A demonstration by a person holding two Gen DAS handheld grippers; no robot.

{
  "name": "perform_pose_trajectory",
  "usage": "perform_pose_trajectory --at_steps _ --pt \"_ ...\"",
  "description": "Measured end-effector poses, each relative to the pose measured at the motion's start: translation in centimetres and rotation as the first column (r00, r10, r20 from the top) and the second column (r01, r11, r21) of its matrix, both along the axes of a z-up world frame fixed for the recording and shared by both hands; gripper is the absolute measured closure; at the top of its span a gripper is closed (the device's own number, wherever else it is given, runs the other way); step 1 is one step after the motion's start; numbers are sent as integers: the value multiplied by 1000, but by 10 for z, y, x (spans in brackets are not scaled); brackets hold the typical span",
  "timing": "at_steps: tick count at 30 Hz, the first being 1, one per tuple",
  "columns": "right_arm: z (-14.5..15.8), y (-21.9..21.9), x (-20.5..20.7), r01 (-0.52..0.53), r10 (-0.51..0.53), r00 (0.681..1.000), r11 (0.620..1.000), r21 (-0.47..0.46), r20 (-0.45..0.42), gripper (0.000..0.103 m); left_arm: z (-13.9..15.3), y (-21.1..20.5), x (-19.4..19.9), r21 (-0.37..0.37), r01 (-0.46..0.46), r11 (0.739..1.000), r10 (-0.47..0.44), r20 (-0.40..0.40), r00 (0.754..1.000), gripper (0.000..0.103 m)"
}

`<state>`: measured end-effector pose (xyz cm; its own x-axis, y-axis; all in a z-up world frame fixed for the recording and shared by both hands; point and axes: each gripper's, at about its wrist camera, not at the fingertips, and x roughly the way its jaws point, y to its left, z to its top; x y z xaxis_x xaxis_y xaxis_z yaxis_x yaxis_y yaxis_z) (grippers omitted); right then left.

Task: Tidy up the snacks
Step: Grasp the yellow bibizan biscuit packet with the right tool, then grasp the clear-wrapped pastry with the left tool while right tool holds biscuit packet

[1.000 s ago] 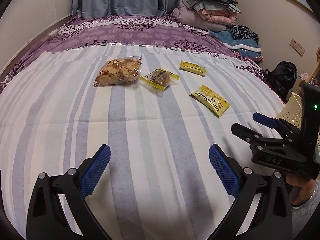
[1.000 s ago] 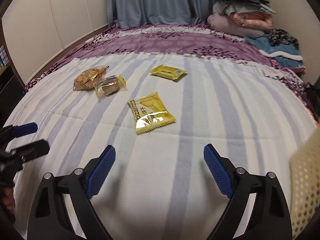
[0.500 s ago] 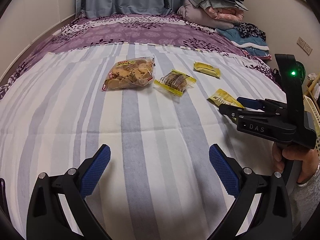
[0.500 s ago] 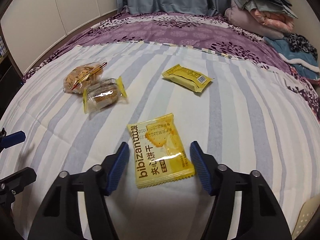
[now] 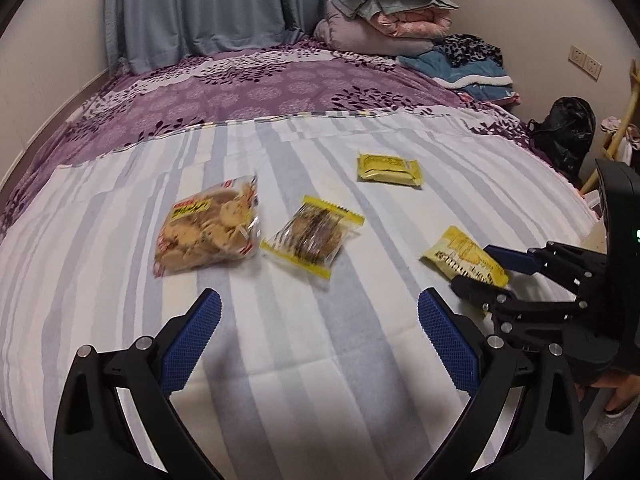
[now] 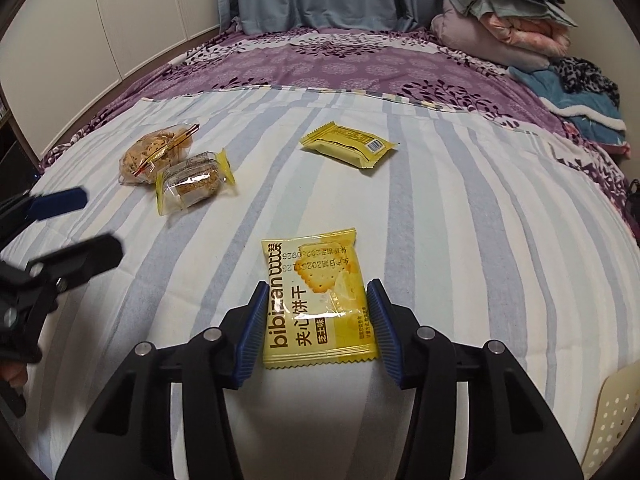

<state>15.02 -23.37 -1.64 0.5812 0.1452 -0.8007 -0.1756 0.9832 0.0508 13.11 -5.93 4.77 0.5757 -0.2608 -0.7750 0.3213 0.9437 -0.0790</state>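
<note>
Several snacks lie on the striped sheet (image 5: 120,320). My right gripper (image 6: 317,294) has the yellow biscuit packet (image 6: 310,264) between its closing jaws, and both blue pads touch the packet's side edges. In the left wrist view that gripper (image 5: 474,266) grips the same packet (image 5: 460,252) at the right. My left gripper (image 5: 319,299) stands open over bare sheet with nothing between its fingers, and it also shows in the right wrist view (image 6: 100,222). Ahead of it lie a bag of small round biscuits (image 5: 208,228), a clear cake wrapper with yellow ends (image 5: 314,236) and a second yellow packet (image 5: 388,166).
A cream perforated basket (image 6: 612,412) sits at the bed's near right edge. Folded blankets (image 5: 384,12) and clothes are piled at the far right corner. A black bag (image 5: 564,132) sits on the floor to the right. A purple floral cover (image 5: 260,88) spans the far half.
My right gripper moved forward over the yellow biscuit packet and its jaws came in from wide open onto the packet's edges. My left gripper moved closer to the snacks, still open.
</note>
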Motion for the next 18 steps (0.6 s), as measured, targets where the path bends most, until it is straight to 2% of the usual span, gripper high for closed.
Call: perform_pose_trajectory --at_steps 6,15,18 --pt "-1 -1 1 0 0 1000 1000 9 5 53 -6 -20 32 -33 124 992 -124 18 992 3" --pt "-1 -3 0 0 0 1000 1000 23 7 52 -22 -21 65 -32 149 988 -149 21 989 4" --pt "-1 -2 1 -1 1 1000 1000 21 8 52 -23 -21 70 -41 173 984 -173 7 985 16"
